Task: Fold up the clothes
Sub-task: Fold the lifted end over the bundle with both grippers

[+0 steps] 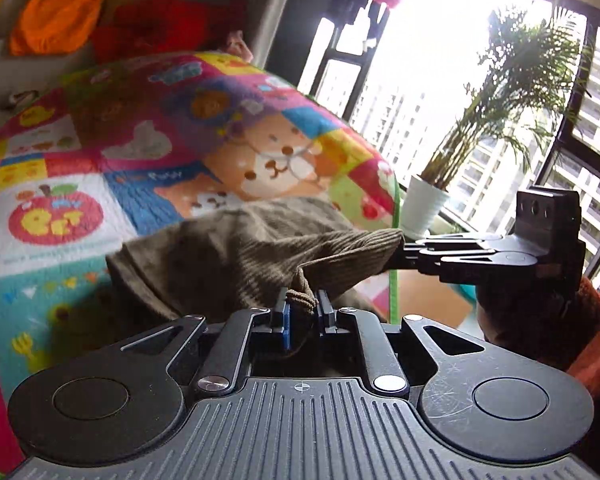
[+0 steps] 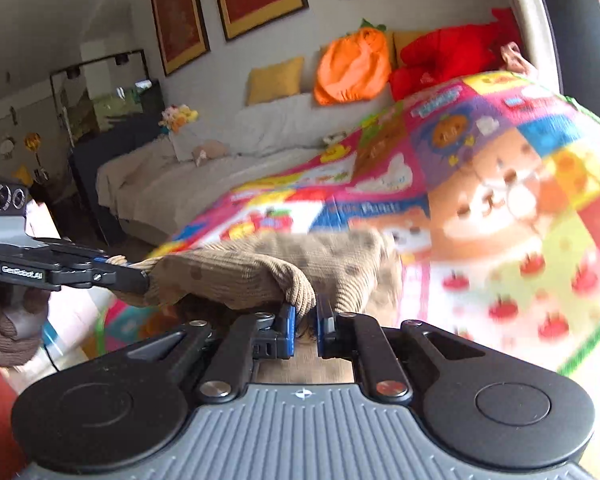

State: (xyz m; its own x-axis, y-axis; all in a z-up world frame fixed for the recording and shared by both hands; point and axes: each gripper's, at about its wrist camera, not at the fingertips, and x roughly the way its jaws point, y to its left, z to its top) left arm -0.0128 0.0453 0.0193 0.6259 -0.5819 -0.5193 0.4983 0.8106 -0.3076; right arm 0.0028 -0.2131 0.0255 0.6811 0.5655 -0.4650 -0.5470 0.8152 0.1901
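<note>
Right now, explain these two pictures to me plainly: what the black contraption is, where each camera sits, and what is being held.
No robot here: a person holds a two-finger gripper in each hand, and each gripper carries a wide-angle camera looking along its fingers. In the left camera's picture, the left gripper is shut on an edge of a brown corduroy garment; the right gripper reaches in from the side. In the right camera's picture, the right gripper pinches the same garment, with the left gripper clamped on its other end. The garment hangs stretched between them over a colourful cartoon quilt. A potted plant stands by the window.
</note>
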